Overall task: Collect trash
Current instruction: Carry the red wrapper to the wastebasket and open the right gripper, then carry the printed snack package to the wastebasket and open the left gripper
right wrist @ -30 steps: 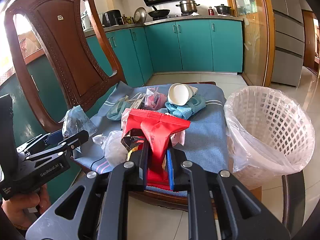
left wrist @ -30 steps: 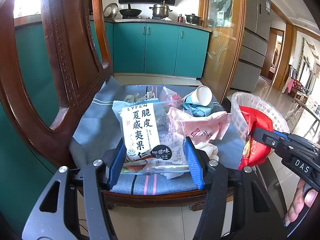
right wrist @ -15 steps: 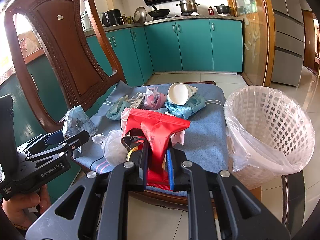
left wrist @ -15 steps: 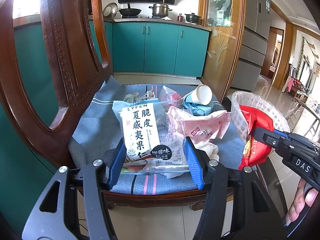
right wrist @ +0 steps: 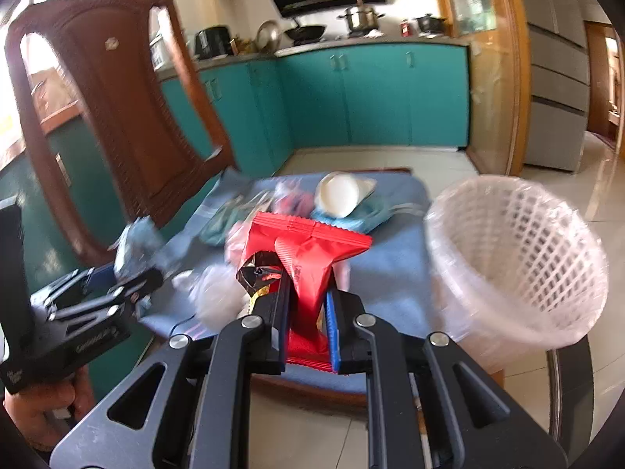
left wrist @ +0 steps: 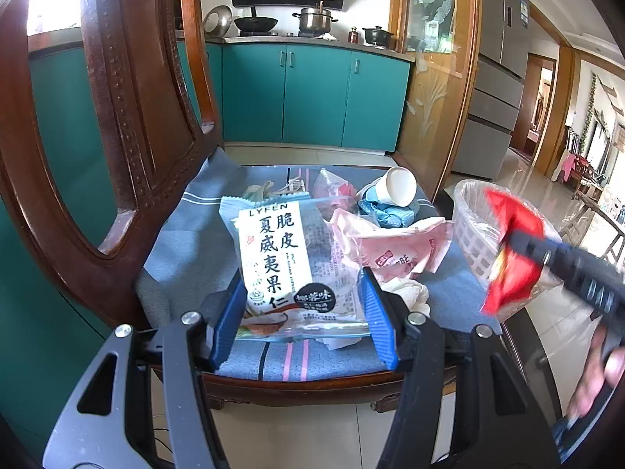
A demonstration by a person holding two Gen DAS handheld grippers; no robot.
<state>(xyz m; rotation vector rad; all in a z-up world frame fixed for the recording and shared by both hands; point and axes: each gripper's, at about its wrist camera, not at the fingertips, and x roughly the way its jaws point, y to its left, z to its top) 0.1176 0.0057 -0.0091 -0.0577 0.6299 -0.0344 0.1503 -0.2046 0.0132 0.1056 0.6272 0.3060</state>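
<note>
Two grippers (left wrist: 302, 312) (right wrist: 306, 305), each clamping wrappers (left wrist: 289, 262) (right wrist: 312, 258)

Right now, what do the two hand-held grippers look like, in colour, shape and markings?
Both look alike. The left hand-held gripper has black angular arms with triangular cut-outs and silver round bolts, and two fingers with ribbed blue pads. The right hand-held gripper has the same black frame, silver bolts and blue pads. Seen from the side, each black body carries small white lettering, too blurred to read. No cables or sleeves show.

Daylit kitchen with teal cabinets (left wrist: 312, 97), a steel fridge (left wrist: 496, 78), pale floor tiles (left wrist: 508, 168) and a carved wooden chair (left wrist: 117, 125).
</note>
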